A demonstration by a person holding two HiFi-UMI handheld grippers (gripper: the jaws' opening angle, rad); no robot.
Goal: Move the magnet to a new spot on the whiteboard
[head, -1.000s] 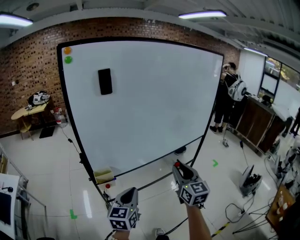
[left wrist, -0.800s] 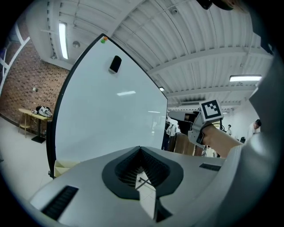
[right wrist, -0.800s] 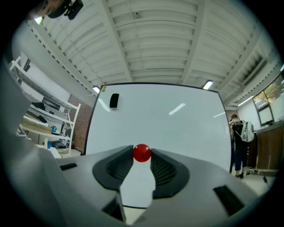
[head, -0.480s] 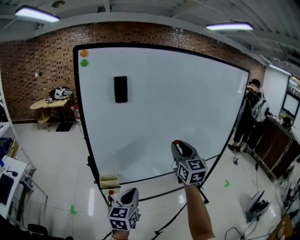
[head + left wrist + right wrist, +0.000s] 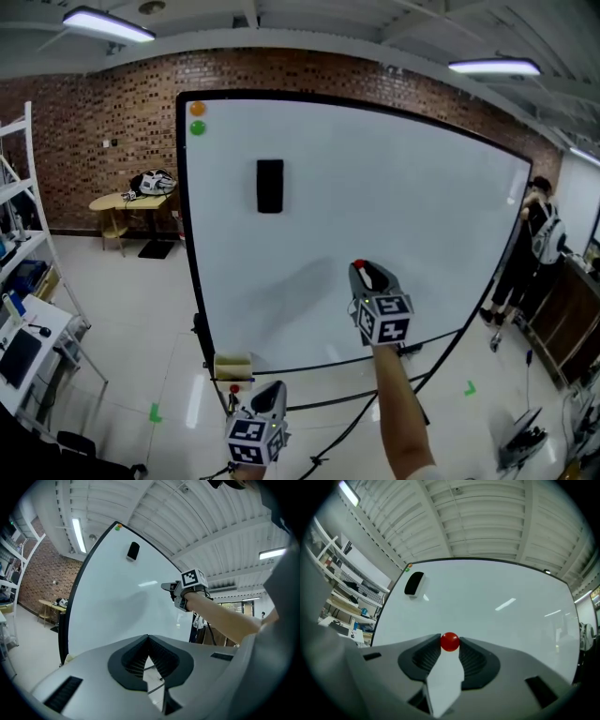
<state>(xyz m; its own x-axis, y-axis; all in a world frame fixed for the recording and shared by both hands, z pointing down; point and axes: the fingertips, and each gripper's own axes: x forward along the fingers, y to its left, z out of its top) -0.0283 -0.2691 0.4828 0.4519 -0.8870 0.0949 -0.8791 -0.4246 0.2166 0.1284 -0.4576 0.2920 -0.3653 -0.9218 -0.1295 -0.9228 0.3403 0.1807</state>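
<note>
Against the whiteboard (image 5: 394, 187), in front of its lower middle, the right tongs (image 5: 362, 266) are clamped on a small red magnet (image 5: 450, 641). The right gripper view shows the round red piece pinched at the very tips, both pads pressing its sides and white board filling the field beyond it. The left tongs (image 5: 148, 638) hang low beneath the whiteboard's bottom edge, tips drawn together with nothing between them, and seem to have no part in this.

At the whiteboard's upper left corner sit an orange magnet (image 5: 197, 108) and, just below it, a green magnet (image 5: 197, 127). A black eraser (image 5: 269, 186) clings to the whiteboard a little right of and below those two, well above the red magnet.

By my reading the step in hand is the carry: the red magnet is in the grip and being brought to a fresh patch of bare whiteboard. No view settles whether it already touches the surface.

The next move calls for pushing the right tongs squarely toward the whiteboard until the magnet seats flat. They should then open and back straight off, so the pads do not drag it sideways. A spot well apart from the eraser and the corner pair would make the new place plain.
</note>
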